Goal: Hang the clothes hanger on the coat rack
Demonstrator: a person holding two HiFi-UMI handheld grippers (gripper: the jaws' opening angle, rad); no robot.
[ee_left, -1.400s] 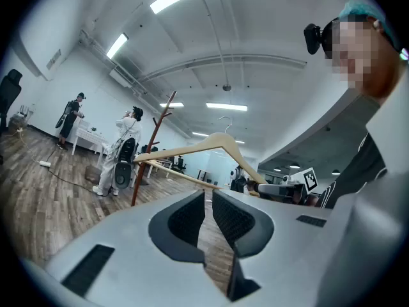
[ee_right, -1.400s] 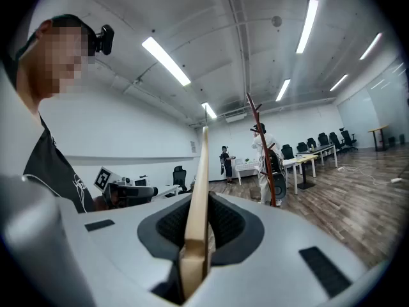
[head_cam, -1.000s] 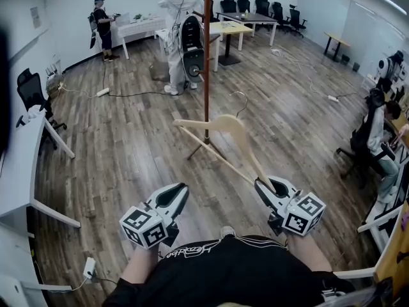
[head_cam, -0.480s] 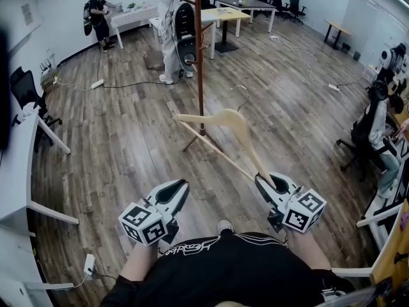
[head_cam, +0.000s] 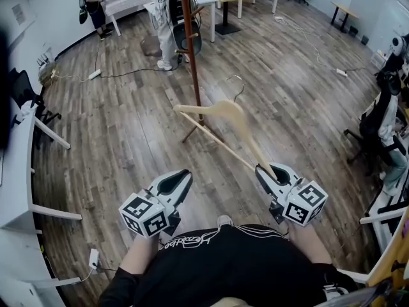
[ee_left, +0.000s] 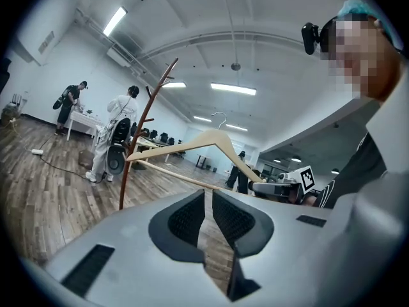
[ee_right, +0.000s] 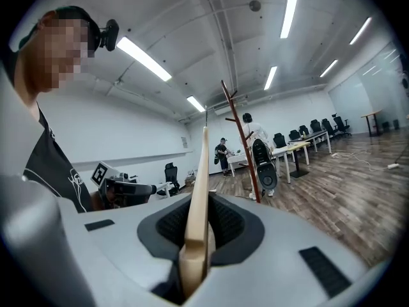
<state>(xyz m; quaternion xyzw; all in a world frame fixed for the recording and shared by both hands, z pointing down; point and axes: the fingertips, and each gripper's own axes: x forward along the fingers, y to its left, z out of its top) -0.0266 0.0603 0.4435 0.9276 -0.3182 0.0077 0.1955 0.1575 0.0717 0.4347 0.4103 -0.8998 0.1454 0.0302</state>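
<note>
Tall brown wooden coat rack (head_cam: 191, 62): upper centre of head view, upright on plank floor. Pale wooden clothes hanger with thin metal hook (head_cam: 233, 112): mid-frame, hook upward, on no peg, far arm tip overlapping the rack's lower pole. Right gripper (head_cam: 266, 171): lower right, pointing forward near level, clamped on the hanger's near arm end. Left gripper (head_cam: 178, 178): lower left, alongside, jaws almost together, empty.

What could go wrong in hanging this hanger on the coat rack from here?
The right gripper pinches the hanger only at one arm's tip, so it may twist or slip. Its small wire hook sits far from that grip, making aiming hard. It could also knock the slender coat rack.
</note>
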